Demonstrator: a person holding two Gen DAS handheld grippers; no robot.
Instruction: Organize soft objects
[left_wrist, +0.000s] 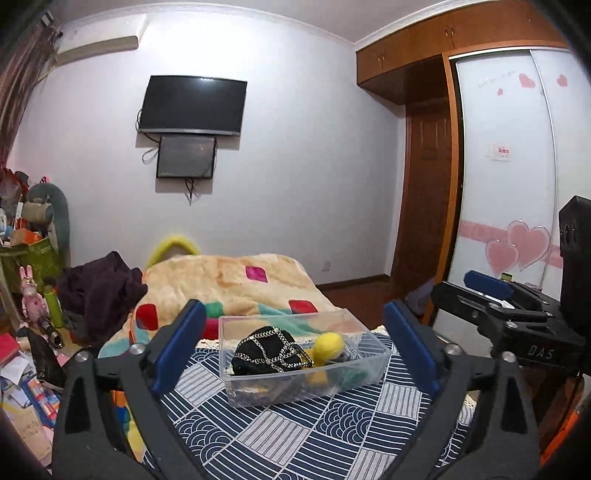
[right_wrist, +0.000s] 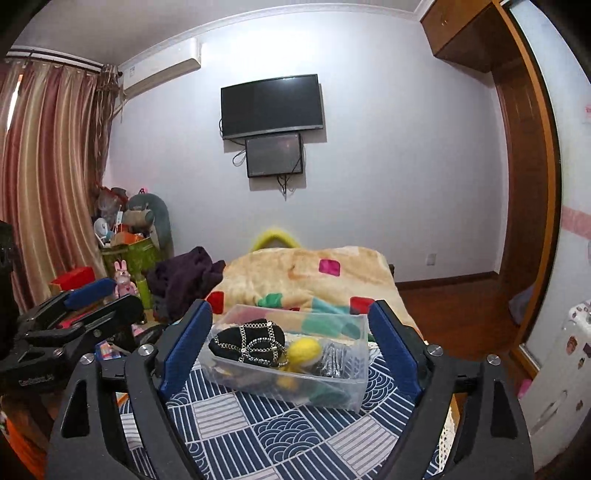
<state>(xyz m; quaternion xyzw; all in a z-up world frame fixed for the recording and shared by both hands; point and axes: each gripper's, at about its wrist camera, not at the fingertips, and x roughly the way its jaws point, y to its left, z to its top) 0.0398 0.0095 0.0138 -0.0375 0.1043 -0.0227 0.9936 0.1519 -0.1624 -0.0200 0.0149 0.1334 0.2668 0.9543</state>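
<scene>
A clear plastic bin (left_wrist: 258, 391) stands on the blue patterned cloth (left_wrist: 295, 435); it also shows in the right wrist view (right_wrist: 351, 391). In it lie a black soft item with silver chains (left_wrist: 266, 350) (right_wrist: 247, 343), a yellow ball (left_wrist: 328, 343) (right_wrist: 303, 350) and something green. My left gripper (left_wrist: 295, 347) is open and empty, its blue pads on either side of the bin, held back from it. My right gripper (right_wrist: 291, 347) is open and empty, likewise in front of the bin. Each gripper shows at the edge of the other's view.
A beige blanket with coloured squares (left_wrist: 229, 280) covers the bed behind the bin. A dark purple garment (left_wrist: 99, 291) lies at its left. Clutter and plush toys (left_wrist: 33, 236) fill the left side. A wardrobe (left_wrist: 502, 184) stands at the right, a TV (left_wrist: 192, 105) on the wall.
</scene>
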